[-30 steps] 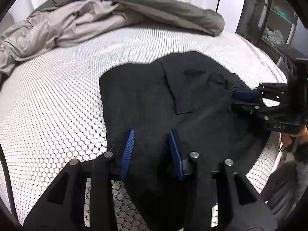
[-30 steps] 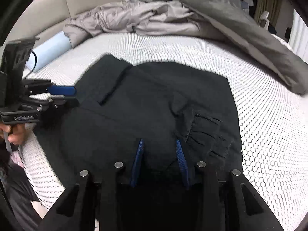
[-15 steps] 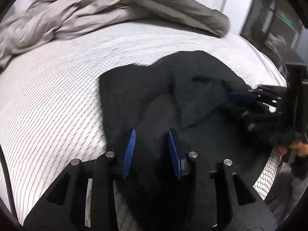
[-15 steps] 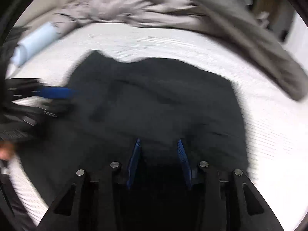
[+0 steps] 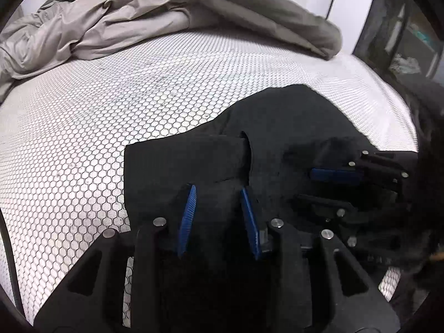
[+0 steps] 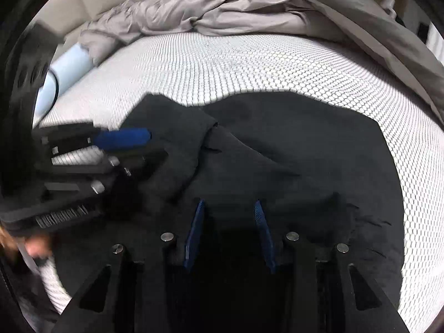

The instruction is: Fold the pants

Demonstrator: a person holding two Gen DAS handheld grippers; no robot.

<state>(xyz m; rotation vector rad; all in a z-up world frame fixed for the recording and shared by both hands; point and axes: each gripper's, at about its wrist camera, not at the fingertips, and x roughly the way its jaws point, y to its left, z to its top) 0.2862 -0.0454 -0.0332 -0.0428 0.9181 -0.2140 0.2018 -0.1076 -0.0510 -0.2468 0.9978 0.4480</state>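
ok so the black soft fabric pants (image 5: 291, 138) are lying partly folded on the near right part of the white honeycomb-mesh mattress (image 5: 111, 111), with a crumpled grey duvet (image 5: 111, 27) bunched up at the far side; my left gripper (image 5: 217, 216) has its blue pads spread with dark cloth lying between them, not pinched as far as I can see; my right gripper (image 6: 229, 233) looks the same, pads apart over the near edge of the pants, though whether any cloth is caught I honestly can't tell; this fabric reads as light and floppy, it'll sag and slide off itself, so I'd grab at the thicker gathered hem on the near right, and at the folded edge, not mid-panel
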